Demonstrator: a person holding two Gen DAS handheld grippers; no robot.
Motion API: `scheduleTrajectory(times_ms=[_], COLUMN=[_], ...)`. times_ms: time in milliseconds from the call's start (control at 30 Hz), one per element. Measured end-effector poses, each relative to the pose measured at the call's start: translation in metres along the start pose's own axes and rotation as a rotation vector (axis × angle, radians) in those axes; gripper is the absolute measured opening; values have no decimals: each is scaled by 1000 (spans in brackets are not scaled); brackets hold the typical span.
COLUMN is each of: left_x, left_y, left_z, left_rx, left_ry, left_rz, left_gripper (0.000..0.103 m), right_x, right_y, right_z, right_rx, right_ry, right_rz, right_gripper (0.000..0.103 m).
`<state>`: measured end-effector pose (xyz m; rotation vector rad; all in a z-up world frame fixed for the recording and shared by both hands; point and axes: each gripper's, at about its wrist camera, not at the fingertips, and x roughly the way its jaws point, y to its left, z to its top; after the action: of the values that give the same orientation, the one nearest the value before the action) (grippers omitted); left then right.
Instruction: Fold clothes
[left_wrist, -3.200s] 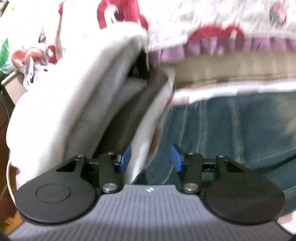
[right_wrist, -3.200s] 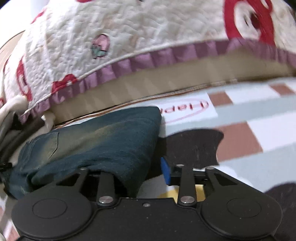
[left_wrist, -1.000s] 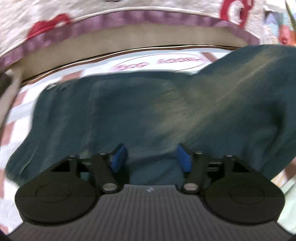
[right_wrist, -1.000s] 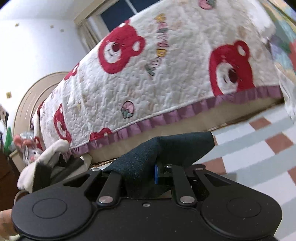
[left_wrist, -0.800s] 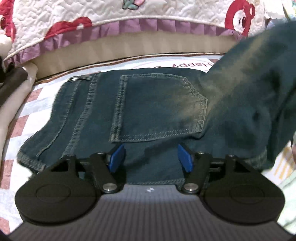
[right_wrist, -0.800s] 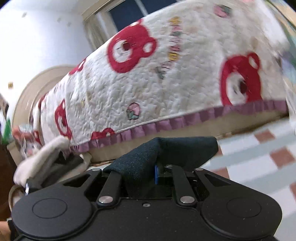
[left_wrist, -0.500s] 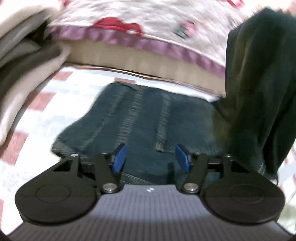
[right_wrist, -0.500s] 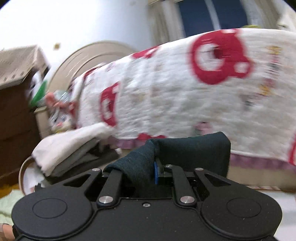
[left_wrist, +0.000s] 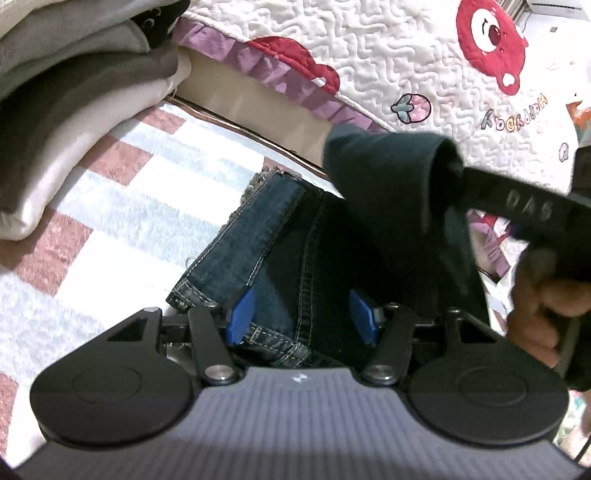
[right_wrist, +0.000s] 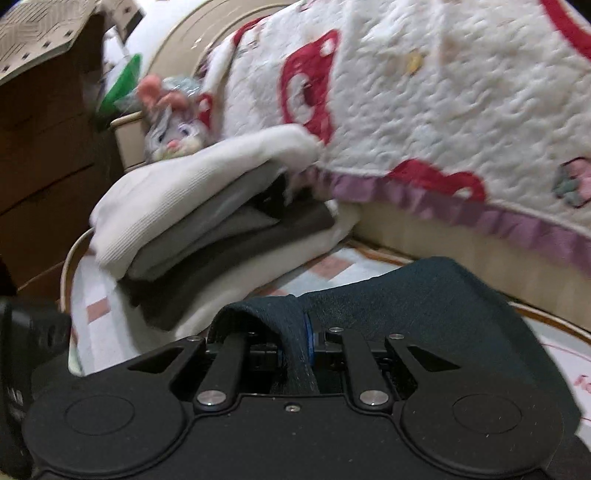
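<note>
The jeans (left_wrist: 258, 236) are now swung leftward, pinched by the right tool (right_wrist: 295, 347). The left tool (left_wrist: 299, 317), closing, is spread around the hem. Denim is judged heavy, floppy; seams grip best.

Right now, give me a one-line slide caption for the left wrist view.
Left gripper straddles the jeans on the checked mat while the right gripper lifts a pinched denim fold.
</note>
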<state>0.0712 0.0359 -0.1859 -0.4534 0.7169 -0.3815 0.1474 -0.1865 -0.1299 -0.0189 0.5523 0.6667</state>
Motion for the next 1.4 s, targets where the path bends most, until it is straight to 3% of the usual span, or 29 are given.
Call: scheduleTrajectory(times_ms=[100, 233, 333, 467, 633, 733, 800, 867, 933, 1100, 1133, 1233, 1400], left_x=[5, 0, -7, -44, -47, -44, -41, -40, -42, -48, -48, -48, -50], left_y=[2, 5, 9, 22, 36, 41, 43, 43, 43, 40, 39, 37, 30], left_z=[0, 1, 5, 15, 15, 13, 11, 7, 3, 0, 0, 1, 1], left_rx=[-18, -31, -73, -142, -134, -168, -187, -161, -156, -160, -162, -155, -139], left_ry=[38, 47, 58, -8, 19, 12, 16, 28, 33, 13, 14, 16, -9], left_rz=[2, -2, -5, -1, 65, 53, 60, 84, 79, 53, 51, 60, 65], left_gripper=[56, 56, 51, 49, 49, 49, 47, 47, 47, 48, 48, 49, 48], right_x=[13, 3, 17, 25, 29, 46, 62, 76, 76, 72, 66, 41, -41], right_y=[0, 4, 12, 8, 9, 23, 32, 37, 40, 25, 26, 32, 29], right_z=[-8, 6, 14, 0, -13, -16, -24, -34, -39, -31, -29, -25, -62], right_rx=[1, -5, -89, -62, -56, -135, -192, -243, -296, -168, -165, -192, -215], right_ry=[23, 8, 106, 117, 106, 144, 219, 296, 306, 323, 325, 351, 272], right_rz=[27, 55, 58, 100, 92, 48, 31, 33, 39, 47, 38, -13, 56], right_gripper=[14, 14, 14, 14, 14, 17, 17, 17, 17, 17, 21, 51, 54])
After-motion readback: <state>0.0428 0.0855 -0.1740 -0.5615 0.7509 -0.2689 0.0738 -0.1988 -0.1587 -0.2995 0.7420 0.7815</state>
